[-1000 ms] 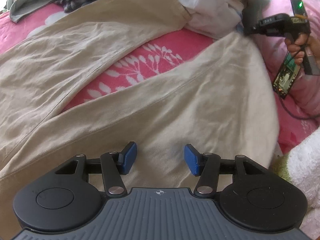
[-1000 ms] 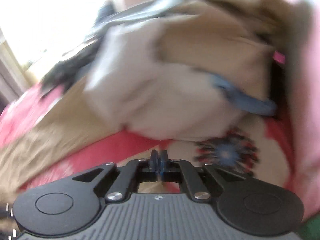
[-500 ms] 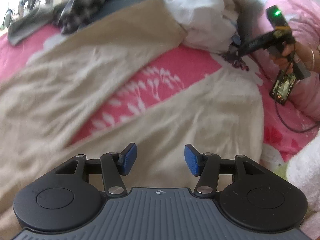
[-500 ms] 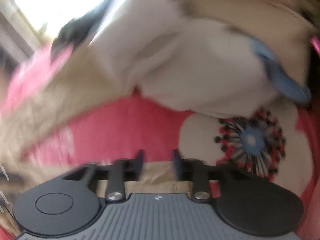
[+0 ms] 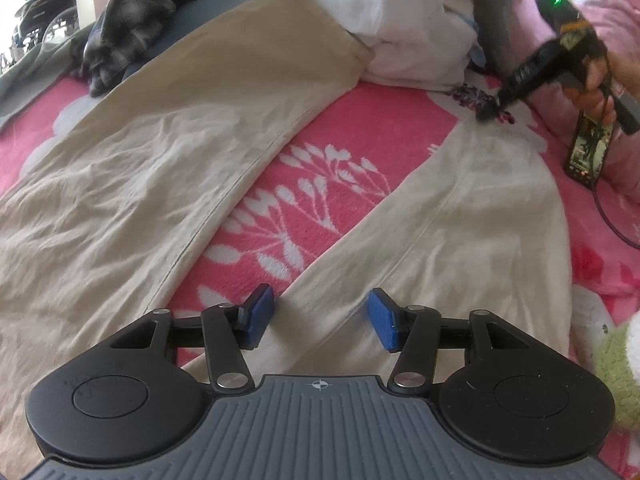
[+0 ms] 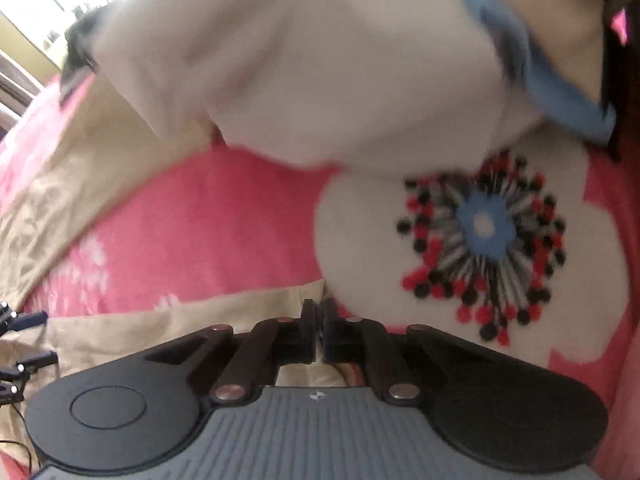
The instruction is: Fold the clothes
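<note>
left gripper [image 5: 318, 316] fingers apart, just narrowing, over beige trousers [image 5: 420, 248] | right gripper [image 6: 319, 334] fingers pinched on the trouser hem | pink bed blanket [image 5: 340, 140]

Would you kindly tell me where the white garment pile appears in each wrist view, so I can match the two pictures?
Left wrist view: the white pile sits at top centre-right, beyond the beige trousers.
Right wrist view: the white pile fills the upper middle, blurred, above the blanket.
Shared landmark: the black-and-red flower print, right of the pile's foot in the left view, below it in the right.
</note>
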Tool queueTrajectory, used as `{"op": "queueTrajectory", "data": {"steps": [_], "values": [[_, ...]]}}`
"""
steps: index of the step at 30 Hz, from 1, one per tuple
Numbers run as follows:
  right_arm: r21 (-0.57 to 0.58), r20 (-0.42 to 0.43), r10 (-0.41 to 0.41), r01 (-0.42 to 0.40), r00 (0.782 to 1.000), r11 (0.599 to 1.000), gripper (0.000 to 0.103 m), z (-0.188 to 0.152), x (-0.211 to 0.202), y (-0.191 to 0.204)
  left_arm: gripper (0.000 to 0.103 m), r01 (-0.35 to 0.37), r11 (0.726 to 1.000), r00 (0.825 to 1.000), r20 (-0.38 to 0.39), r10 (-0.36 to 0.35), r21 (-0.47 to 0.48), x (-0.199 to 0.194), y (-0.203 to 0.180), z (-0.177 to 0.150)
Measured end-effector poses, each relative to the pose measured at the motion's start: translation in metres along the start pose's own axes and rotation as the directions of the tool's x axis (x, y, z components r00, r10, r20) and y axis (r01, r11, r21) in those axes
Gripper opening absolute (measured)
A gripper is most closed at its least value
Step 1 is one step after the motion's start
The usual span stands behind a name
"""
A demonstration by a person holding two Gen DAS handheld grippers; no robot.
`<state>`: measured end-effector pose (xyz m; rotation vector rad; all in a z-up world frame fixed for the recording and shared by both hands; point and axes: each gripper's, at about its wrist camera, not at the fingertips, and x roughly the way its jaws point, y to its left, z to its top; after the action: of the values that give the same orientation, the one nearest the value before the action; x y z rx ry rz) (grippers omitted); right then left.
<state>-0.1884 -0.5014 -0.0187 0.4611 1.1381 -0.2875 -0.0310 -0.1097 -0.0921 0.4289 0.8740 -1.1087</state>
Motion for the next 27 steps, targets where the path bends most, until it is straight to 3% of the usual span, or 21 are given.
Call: {"op": "queueTrajectory", "data": {"steps": [5,6,10,14,18,20,22,26,27], "values": [[-0.045,0.156,-0.042,0.050,0.987,0.998,0.003,0.004,-0.023,0.020,0.027,-0.029,0.998,0.999,0.017,0.028,0.048,-0.003,-0.012,0.001],[-0.060,0.177,-0.050,0.062,0.983,0.996,0.003,0.005,-0.024,0.026,0.020,-0.051,0.997,0.998,0.024,0.049,0.055,-0.004,-0.014,0.003],[-0.088,0.245,-0.074,0.098,0.967,0.991,0.003,0.018,-0.020,0.033,0.017,-0.161,0.986,0.986,0.047,0.160,0.039,-0.005,-0.012,0.014],[-0.099,0.270,-0.090,0.121,0.959,0.988,0.003,0.027,0.009,0.037,0.017,-0.213,0.977,0.977,0.022,0.213,-0.003,0.006,-0.001,0.018],[-0.108,0.235,-0.144,0.173,0.961,0.979,0.005,0.027,0.056,0.035,0.022,-0.188,0.981,0.979,0.068,0.191,-0.058,-0.003,-0.001,0.019],[-0.078,0.269,-0.164,0.191,0.949,0.978,0.014,0.024,0.052,0.034,0.027,-0.160,0.985,0.981,0.097,0.167,-0.071,-0.010,-0.005,0.021],[-0.024,0.306,-0.165,0.181,0.938,0.983,0.018,0.019,0.037,0.027,0.034,-0.127,0.989,0.984,0.115,0.134,-0.071,-0.017,-0.012,0.022],[0.116,0.378,-0.149,0.113,0.914,0.987,0.035,0.007,-0.010,0.007,0.038,-0.052,0.997,0.991,0.119,0.059,-0.059,-0.016,-0.027,0.021],[0.165,0.367,-0.132,0.076,0.921,0.983,0.036,0.003,-0.018,0.000,0.038,-0.035,0.998,0.993,0.114,0.042,-0.060,-0.015,-0.030,0.020]]}}
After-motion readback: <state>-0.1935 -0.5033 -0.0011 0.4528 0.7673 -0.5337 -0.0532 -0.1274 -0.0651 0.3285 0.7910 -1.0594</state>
